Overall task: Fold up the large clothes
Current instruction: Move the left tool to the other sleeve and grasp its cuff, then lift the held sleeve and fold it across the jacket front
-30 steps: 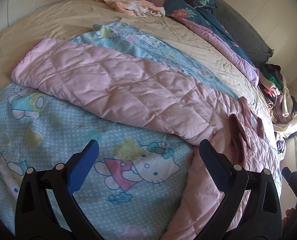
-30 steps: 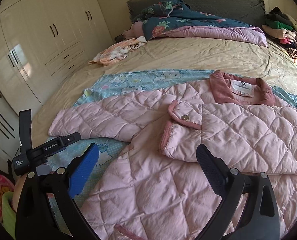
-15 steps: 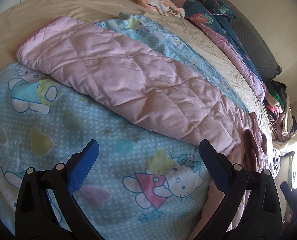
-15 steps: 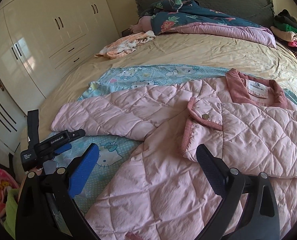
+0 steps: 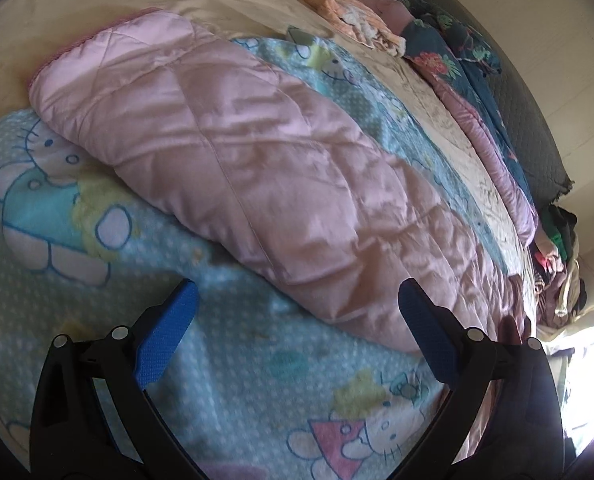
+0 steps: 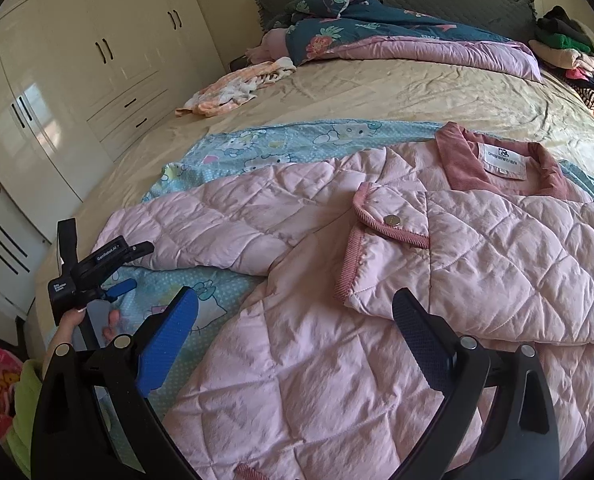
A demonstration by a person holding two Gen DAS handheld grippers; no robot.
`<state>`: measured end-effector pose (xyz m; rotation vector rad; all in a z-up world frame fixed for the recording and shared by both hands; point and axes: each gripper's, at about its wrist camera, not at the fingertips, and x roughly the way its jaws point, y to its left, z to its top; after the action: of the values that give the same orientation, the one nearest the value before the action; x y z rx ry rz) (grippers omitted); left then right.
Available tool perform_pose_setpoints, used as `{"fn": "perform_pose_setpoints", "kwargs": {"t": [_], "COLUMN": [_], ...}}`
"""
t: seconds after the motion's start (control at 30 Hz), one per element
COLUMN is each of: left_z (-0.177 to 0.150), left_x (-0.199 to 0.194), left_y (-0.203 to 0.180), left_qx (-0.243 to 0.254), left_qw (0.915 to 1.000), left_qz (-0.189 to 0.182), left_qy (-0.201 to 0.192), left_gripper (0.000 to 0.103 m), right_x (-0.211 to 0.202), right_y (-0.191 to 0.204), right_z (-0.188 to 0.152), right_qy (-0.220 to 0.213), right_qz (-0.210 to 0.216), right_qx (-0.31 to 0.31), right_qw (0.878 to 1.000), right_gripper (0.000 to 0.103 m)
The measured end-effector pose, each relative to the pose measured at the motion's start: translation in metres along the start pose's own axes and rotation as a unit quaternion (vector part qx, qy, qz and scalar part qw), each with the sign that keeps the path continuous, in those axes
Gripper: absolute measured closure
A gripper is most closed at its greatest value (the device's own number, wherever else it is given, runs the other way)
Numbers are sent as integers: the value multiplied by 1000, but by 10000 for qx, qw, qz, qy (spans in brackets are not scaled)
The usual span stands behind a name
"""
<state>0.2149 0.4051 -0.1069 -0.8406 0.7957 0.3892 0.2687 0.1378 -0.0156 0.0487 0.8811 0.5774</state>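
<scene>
Lying spread across a light-blue cartoon-cat print blanket (image 6: pixel 233 152) on the beige-sheeted bed (image 6: pixel 377 92) is one pink quilted jacket (image 6: pixel 337 360), its single outstretched sleeve (image 5: pixel 233 168) reaching toward the white wardrobe (image 6: pixel 77 60) at the left. In the right wrist view, the left gripper (image 6: pixel 131 266) shows at far left, gripped by a bare hand (image 6: pixel 75 318) with a lime-green cuff below it; its black body bears white lettering that appears to read "GenRobot.AI", and it points at the sleeve's cuff end. Its own camera shows two blue-padded fingers (image 5: pixel 165 340) spread wide, hovering just above the blanket beside the sleeve, holding nothing. Further right, one round metal snap (image 6: pixel 392 220) sits on the folded-over front flap, and one white neck label (image 6: pixel 501 157) lies inside the darker pink collar, its print too small to read. The right gripper (image 6: pixel 295 344) hangs over the jacket's body, jaws wide apart and empty.
</scene>
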Motion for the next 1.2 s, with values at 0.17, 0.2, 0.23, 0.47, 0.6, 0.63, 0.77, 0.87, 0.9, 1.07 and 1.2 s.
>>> {"fn": "perform_pose_setpoints", "kwargs": {"t": [0.17,0.2,0.23,0.47,0.6,0.63,0.77,0.87,0.9,1.07,1.2], "left_z": [19,22,26,41,45,45,46,43,42,33,26], "left_x": [3,2,3,-3,-21,-30,-62,-87,-93,-122,-137], "left_y": [8,9,10,18,13,8,-20,-46,-54,-93,-115], "left_qx": [-259,-287,-309,-522,-535,-482,-236,8,83,410,525], "left_qw": [9995,9993,9990,9965,9950,9946,9916,9887,9877,9826,9799], "left_qz": [109,145,204,369,233,184,-27,-226,-274,-448,-569], "left_qy": [-159,-193,-240,-543,-816,-906,-1268,-1482,-1535,-1757,-1838], "left_gripper": [9,9,9,58,88,89,91,92,93,93,93], "right_x": [-3,-4,-6,-16,-26,-30,-43,-56,-60,-83,-103], "right_y": [-10,-12,-15,-31,-41,-43,-51,-58,-60,-72,-83], "right_z": [-2,-2,-3,-5,-5,-6,-7,-10,-11,-17,-22], "right_qy": [-17,-26,-42,-111,-196,-221,-327,-407,-435,-569,-677], "right_qz": [-41,-53,-68,-113,-123,-123,-129,-122,-123,-132,-155], "right_qx": [103,128,158,338,450,473,591,683,712,854,975], "right_qw": [9999,9999,9998,9993,9987,9986,9976,9968,9964,9946,9928], "right_gripper": [6,6,6,6,6,6,6,6,6,6,6]}}
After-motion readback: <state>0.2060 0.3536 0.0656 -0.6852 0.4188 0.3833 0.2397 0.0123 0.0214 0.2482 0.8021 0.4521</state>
